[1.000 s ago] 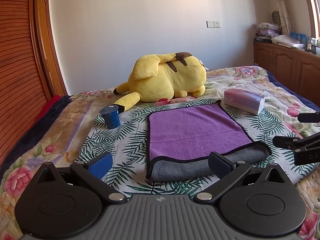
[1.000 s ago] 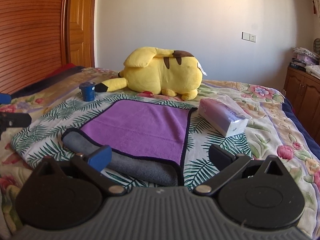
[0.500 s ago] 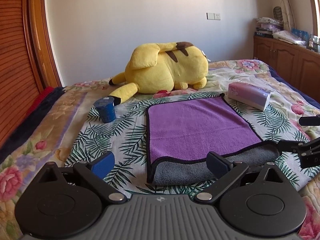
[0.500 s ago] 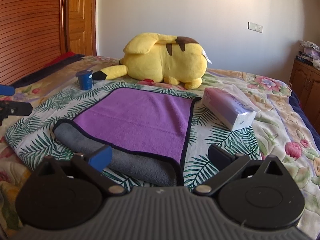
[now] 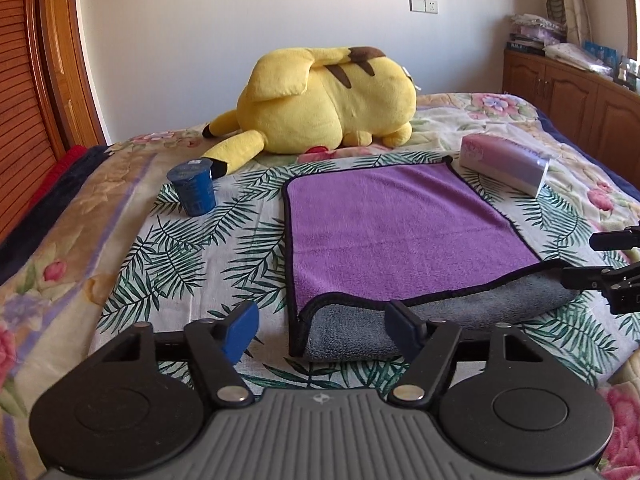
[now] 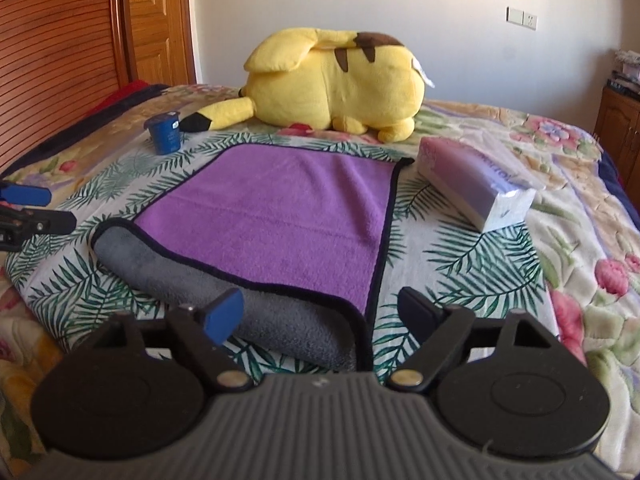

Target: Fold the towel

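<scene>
A purple towel (image 5: 400,224) with a black hem lies flat on the bed, its near edge turned over to show the grey underside (image 5: 440,312). It also shows in the right wrist view (image 6: 280,216), grey fold (image 6: 224,292) nearest. My left gripper (image 5: 324,326) is open and empty, low over the towel's near left corner. My right gripper (image 6: 320,312) is open and empty, low over the near right corner. Each gripper shows at the edge of the other's view, the right one (image 5: 600,260) and the left one (image 6: 28,212).
A yellow plush toy (image 5: 324,108) lies behind the towel. A blue cup (image 5: 192,192) stands to the towel's left. A pink tissue pack (image 5: 504,164) lies to its right. A wooden wardrobe (image 6: 52,40) is at left, wooden cabinets (image 5: 572,92) at right.
Both grippers have dropped lower and moved closer to the towel's near folded edge. Both stay open. The towel has not moved.
</scene>
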`<state>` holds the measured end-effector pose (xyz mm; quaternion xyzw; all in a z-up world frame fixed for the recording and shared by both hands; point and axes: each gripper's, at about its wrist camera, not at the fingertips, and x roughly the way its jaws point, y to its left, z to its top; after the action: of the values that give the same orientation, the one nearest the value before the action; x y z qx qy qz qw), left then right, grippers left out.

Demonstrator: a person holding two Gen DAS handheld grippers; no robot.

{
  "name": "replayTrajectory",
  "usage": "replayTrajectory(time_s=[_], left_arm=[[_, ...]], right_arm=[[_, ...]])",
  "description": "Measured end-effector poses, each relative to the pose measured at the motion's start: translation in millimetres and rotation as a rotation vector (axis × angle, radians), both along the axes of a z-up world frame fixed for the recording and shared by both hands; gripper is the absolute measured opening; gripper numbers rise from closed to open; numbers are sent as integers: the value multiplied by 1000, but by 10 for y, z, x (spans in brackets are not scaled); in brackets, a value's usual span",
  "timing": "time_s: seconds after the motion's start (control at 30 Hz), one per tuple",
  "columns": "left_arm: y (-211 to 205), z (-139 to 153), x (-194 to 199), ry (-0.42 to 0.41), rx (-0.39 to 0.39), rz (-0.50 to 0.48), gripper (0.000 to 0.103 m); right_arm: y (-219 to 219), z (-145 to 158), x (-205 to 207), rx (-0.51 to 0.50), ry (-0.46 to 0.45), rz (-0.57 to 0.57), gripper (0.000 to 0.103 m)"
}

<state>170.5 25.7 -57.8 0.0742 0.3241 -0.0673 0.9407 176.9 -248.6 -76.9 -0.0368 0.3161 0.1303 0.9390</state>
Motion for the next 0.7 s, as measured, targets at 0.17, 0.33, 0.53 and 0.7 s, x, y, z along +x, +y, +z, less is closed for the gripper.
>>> replayTrajectory(time_s=[0.17,0.33,0.53,0.7], left_arm=[[42,-88,85,18,2,-1,46],[60,-173,128,43,8,-2,41],[98,-222,217,48,-11,-4,38],[126,-297,321,70,-21,-14,28]], right_arm=[[-9,-46,74,3,26,12,73],[-50,-88,143,20,51,3,67],[-88,-126,185,28,73,-1,62],[-125,-147,215,32,87,-7,61]])
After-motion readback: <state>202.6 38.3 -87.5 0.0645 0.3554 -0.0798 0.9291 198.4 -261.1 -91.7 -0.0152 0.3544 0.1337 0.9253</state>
